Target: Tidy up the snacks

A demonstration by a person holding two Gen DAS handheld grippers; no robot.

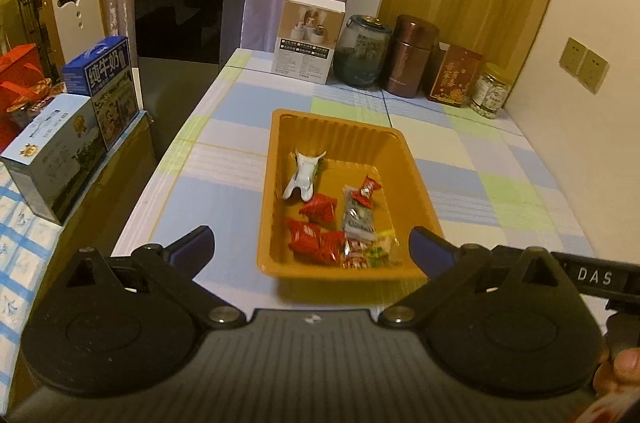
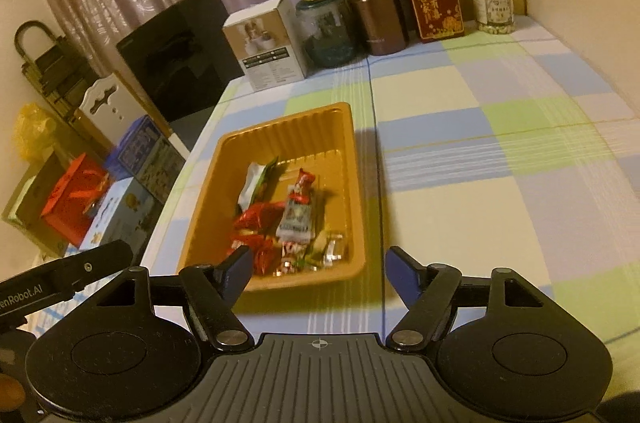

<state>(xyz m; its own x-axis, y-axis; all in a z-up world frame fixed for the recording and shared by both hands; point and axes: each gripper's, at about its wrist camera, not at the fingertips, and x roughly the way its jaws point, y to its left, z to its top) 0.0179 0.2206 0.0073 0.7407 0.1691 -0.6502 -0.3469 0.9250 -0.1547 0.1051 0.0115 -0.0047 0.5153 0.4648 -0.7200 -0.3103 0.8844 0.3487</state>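
Note:
An orange plastic tray (image 1: 340, 129) stands on the checked tablecloth; it also shows in the right wrist view (image 2: 280, 127). Inside lie several wrapped snacks: red packets (image 1: 310, 237), a grey bar (image 1: 358, 217), a white packet (image 1: 303, 177) and small candies (image 1: 370, 251). In the right wrist view the red packets (image 2: 256, 219) and grey bar (image 2: 297, 219) lie at the tray's near end. My left gripper (image 1: 312, 247) is open and empty, above the tray's near edge. My right gripper (image 2: 318, 269) is open and empty, at the tray's near right corner.
At the table's far edge stand a white box (image 1: 308, 39), a glass jar (image 1: 362, 51), a brown canister (image 1: 410, 55), a red tin (image 1: 454, 77) and a nut jar (image 1: 491, 95). Milk cartons (image 1: 100, 91) and a black appliance (image 1: 188, 7) are left of the table.

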